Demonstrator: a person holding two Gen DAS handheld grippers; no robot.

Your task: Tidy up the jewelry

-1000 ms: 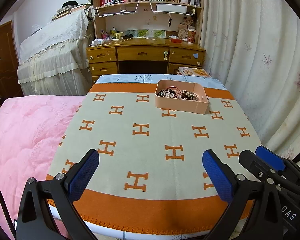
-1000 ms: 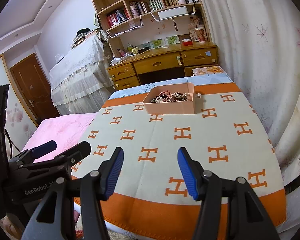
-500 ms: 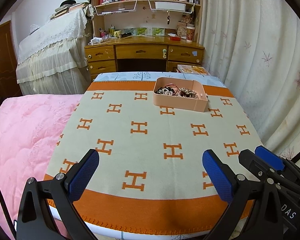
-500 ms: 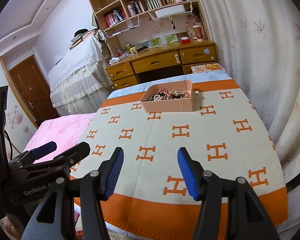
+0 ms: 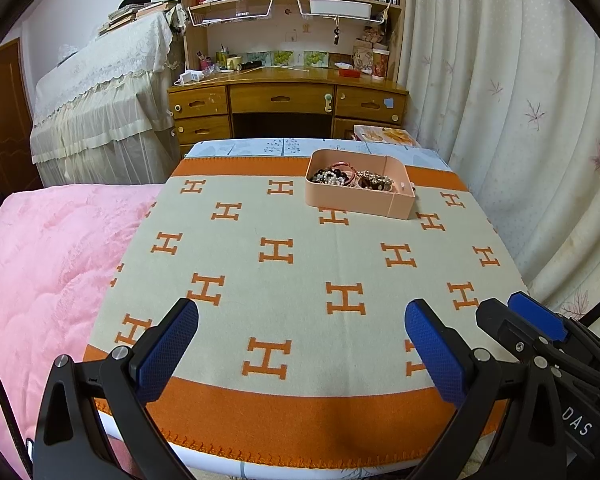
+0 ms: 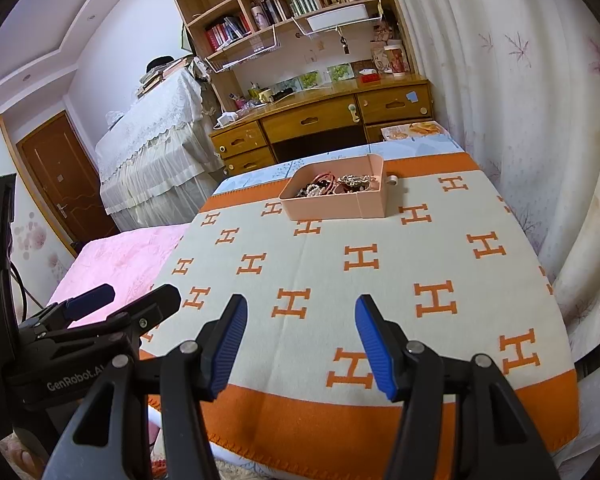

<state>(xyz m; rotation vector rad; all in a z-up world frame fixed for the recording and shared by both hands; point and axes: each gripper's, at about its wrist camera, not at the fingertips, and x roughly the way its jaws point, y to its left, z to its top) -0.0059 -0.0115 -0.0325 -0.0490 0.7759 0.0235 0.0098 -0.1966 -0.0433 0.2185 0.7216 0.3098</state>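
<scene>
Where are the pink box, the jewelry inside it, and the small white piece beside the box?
pink box (image 5: 356,201): left wrist view, front wall.
jewelry (image 5: 334,176): left wrist view, beaded bracelets at the box's left.
small white piece (image 6: 392,180): right wrist view, its body, right of the box.

Wide-open left tongs (image 5: 300,344) (empty) above the H-patterned blanket (image 5: 300,280), pink jewelry tray (image 5: 360,202) far beyond.

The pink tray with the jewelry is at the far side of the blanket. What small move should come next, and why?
Probably move the right tool forward toward the pink tray. Both tools are open and empty at the blanket's near edge, and the jewelry lies piled in the tray, nearer the right tool than the left tool.
</scene>
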